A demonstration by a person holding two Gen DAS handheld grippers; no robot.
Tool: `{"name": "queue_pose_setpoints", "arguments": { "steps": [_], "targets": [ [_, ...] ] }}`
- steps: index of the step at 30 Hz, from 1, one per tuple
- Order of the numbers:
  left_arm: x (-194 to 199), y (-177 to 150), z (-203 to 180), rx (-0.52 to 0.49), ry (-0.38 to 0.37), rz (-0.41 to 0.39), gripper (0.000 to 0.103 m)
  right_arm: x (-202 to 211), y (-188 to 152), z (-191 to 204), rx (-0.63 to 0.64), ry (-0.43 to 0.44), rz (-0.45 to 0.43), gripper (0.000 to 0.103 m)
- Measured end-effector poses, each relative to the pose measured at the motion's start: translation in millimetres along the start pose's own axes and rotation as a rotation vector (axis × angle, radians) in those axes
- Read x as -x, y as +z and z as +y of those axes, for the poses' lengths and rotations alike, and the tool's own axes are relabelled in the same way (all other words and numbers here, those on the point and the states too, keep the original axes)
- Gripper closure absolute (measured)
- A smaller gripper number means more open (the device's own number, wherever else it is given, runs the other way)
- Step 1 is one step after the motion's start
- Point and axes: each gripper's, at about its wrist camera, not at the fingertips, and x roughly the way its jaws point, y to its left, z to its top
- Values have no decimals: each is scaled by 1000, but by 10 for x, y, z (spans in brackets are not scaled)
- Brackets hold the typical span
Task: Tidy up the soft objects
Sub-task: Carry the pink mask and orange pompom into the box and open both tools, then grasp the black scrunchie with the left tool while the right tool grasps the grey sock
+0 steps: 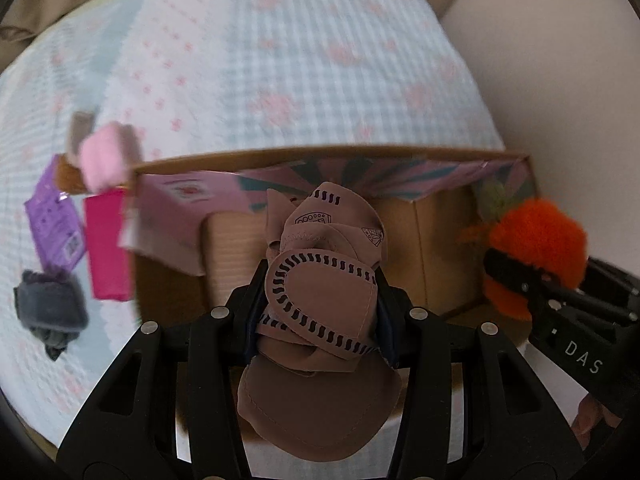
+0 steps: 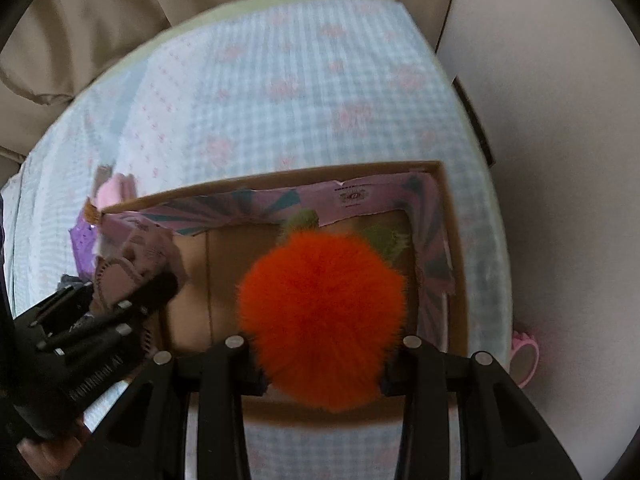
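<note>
The left tongs (image 1: 320,296) are closed on a brown fabric piece (image 1: 320,292), their black fingers (image 1: 248,304) pressing it from both sides. The right tongs (image 2: 320,360) are clamped around an orange fluffy ball (image 2: 320,320). In the left wrist view the right tongs (image 1: 516,284) sit off to the right, level with the left pair and pointing the same way.
</note>
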Motion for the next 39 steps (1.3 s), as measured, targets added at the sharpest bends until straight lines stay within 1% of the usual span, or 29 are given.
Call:
{"name": "queue_pose_setpoints", "arguments": {
  "steps": [3, 5, 7, 8, 9, 10, 11, 12, 16, 21, 25, 29, 34, 39],
  "targets": [
    [-260, 15, -98, -28, 14, 37, 61, -186, 94, -43, 11, 15, 35, 68],
    [-382, 5, -137, -38, 28, 68, 61, -288, 145, -58, 14, 37, 58, 68],
    [-449, -18, -138, -35, 21, 82, 60, -364, 177, -87, -4, 62, 74, 68],
    [-445, -32, -142, -42, 26, 74, 48, -396, 187, -104, -18, 71, 85, 59],
    [-432, -39, -152, -55, 40, 68, 20, -433, 191, -120, -34, 76, 103, 48],
    [-422, -42, -167, -73, 59, 71, 5, -460, 194, -133, -44, 84, 111, 35],
    [-413, -46, -162, -86, 79, 70, 0, -478, 194, -150, -55, 101, 107, 6],
    [-376, -65, -159, -102, 100, 53, 0, -482, 192, -160, -56, 109, 98, 0],
    [-286, -100, -92, -110, 102, 57, 0, -486, 155, -166, -47, 116, 96, 0],
    [-221, -135, 8, -62, 85, 61, 0, -396, 89, -155, -42, 121, 71, 0],
    [-107, -177, -3, -53, 89, 44, 0, -208, 59, -135, -23, 99, 35, 0],
    [86, -185, -40, -49, 92, 10, 0, -1, 30, -119, -25, 87, -1, 0],
    [476, -236, -25, -44, 73, -50, 0, 368, -46, -63, -33, 76, -41, 0],
    [999, -326, -19, -40, 64, -135, 0, 939, -210, 57, -19, 64, -122, 0]
  ]
}}
